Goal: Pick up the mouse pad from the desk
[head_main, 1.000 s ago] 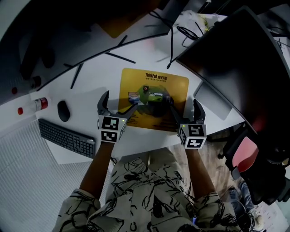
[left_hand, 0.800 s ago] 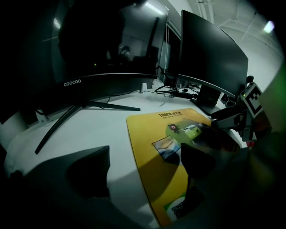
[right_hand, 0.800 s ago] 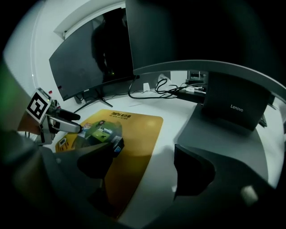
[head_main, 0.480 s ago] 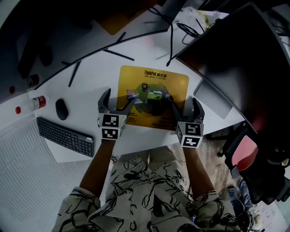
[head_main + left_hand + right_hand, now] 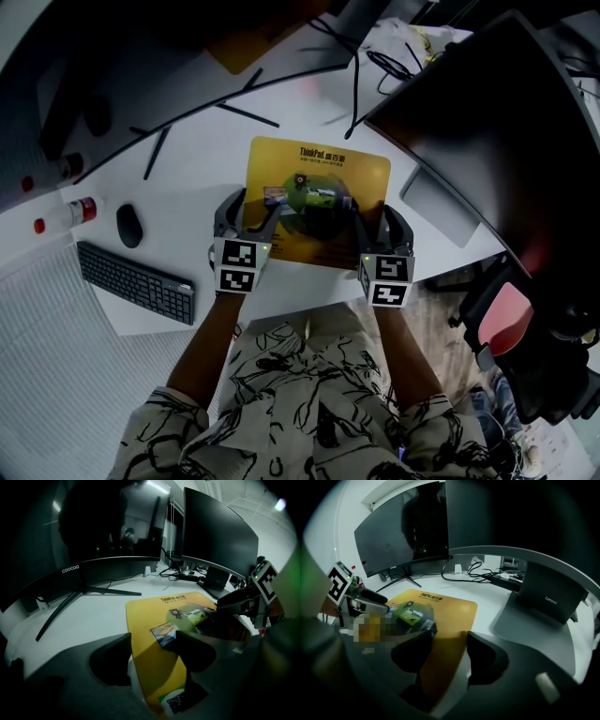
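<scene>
Fingers [image 5: 108, 662] of left gripper [image 5: 253, 208] and right gripper [image 5: 371, 216], closing, gape astride half-hidden mouse pad [image 5: 281, 169].

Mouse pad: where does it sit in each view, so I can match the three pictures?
Head view: the yellow mouse pad lies at centre on the white desk.
Left gripper view: the mouse pad fills centre to lower right, its left edge running down the middle.
Right gripper view: the mouse pad sits centre-left, its right edge running down the middle.
Shared landmark: the printed title along its far edge.
</scene>
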